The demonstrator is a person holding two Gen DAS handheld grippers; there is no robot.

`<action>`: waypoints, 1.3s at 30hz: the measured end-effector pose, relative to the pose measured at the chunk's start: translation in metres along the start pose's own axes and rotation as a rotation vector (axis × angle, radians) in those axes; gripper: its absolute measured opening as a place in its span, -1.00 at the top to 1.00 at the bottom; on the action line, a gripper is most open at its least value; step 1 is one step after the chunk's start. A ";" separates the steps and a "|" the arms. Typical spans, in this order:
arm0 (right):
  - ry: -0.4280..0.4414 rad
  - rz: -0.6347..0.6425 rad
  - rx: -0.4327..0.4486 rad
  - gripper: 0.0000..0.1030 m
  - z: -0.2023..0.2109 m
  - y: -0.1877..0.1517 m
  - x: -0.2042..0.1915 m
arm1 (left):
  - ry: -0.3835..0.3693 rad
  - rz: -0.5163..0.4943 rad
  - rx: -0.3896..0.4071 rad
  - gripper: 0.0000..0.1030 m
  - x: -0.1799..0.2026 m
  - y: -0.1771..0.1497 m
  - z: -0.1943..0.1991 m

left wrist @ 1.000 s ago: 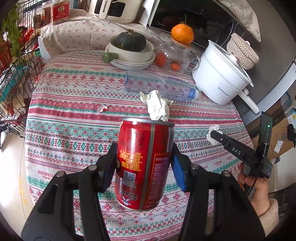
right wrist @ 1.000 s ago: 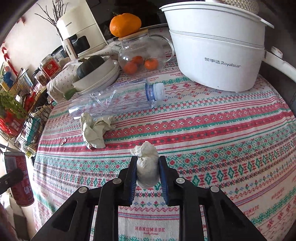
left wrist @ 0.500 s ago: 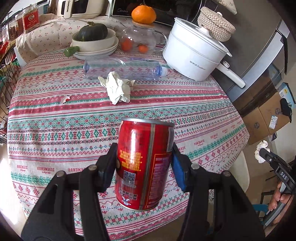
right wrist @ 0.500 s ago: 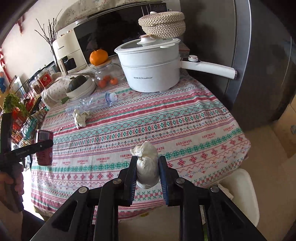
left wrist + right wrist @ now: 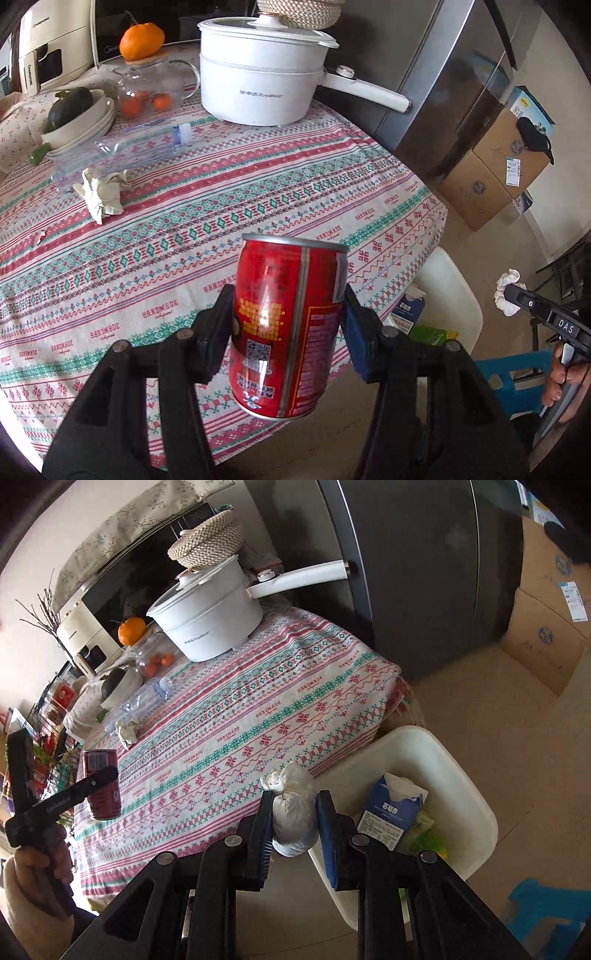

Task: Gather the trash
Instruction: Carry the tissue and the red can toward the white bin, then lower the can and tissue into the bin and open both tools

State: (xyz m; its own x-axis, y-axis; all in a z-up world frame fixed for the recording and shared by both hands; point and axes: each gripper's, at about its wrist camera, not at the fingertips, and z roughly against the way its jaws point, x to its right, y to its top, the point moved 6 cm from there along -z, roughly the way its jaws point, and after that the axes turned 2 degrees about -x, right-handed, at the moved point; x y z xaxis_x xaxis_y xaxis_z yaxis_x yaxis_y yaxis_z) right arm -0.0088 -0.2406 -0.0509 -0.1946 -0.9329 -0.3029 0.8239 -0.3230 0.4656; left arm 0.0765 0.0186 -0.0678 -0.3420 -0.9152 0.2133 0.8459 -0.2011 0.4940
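My left gripper (image 5: pixel 290 328) is shut on a red drink can (image 5: pixel 286 325), held upright above the table's near edge. The can also shows in the right wrist view (image 5: pixel 102 784). My right gripper (image 5: pixel 294 821) is shut on a crumpled white tissue ball (image 5: pixel 293 812), held off the table beside a white trash bin (image 5: pixel 469 794); the tissue also shows in the left wrist view (image 5: pixel 508 291). The bin holds a blue milk carton (image 5: pixel 391 808) and green wrappers. A crumpled paper (image 5: pixel 99 194) and an empty clear plastic bottle (image 5: pixel 122 155) lie on the table.
The round table has a patterned cloth (image 5: pixel 258 192). On it stand a white pot (image 5: pixel 262 74), a glass teapot (image 5: pixel 147 92) with an orange on top, and stacked bowls (image 5: pixel 79 122). Cardboard boxes (image 5: pixel 495 158) and a grey fridge (image 5: pixel 424 572) stand to the right.
Both grippers have swung right, away from the table's middle toward the trash bin. The bin has come into both views. Each gripper still holds its item.
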 end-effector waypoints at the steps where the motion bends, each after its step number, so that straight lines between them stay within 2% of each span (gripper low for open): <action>1: -0.004 -0.010 -0.002 0.54 0.001 -0.001 0.008 | -0.014 -0.023 -0.005 -0.09 0.013 0.000 -0.004; 12: -0.016 -0.145 -0.046 0.54 0.004 -0.007 0.082 | -0.133 -0.243 -0.107 -0.09 0.153 -0.020 -0.069; 17: -0.022 -0.200 -0.078 0.54 0.002 -0.012 0.105 | -0.153 -0.304 -0.161 -0.09 0.193 -0.039 -0.106; 21: -0.036 -0.219 -0.094 0.53 -0.002 -0.014 0.118 | -0.150 -0.319 -0.201 -0.09 0.205 -0.049 -0.131; 28: -0.057 -0.217 -0.133 0.53 -0.007 -0.021 0.128 | -0.120 -0.373 -0.196 -0.10 0.212 -0.057 -0.149; 36: -0.065 -0.221 -0.148 0.53 -0.008 -0.026 0.133 | -0.106 -0.386 -0.184 -0.10 0.212 -0.056 -0.159; 37: -0.065 -0.222 -0.150 0.53 -0.009 -0.026 0.133 | -0.112 -0.390 -0.190 -0.12 0.212 -0.056 -0.159; 39: -0.067 -0.226 -0.155 0.53 -0.010 -0.027 0.134 | -0.106 -0.390 -0.207 -0.34 0.213 -0.055 -0.159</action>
State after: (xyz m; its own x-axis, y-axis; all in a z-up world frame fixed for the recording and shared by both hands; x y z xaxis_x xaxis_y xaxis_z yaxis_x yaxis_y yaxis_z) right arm -0.0519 -0.3558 -0.1126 -0.4134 -0.8500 -0.3265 0.8262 -0.5009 0.2579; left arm 0.0220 -0.2211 -0.1832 -0.6825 -0.7183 0.1351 0.7057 -0.5994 0.3778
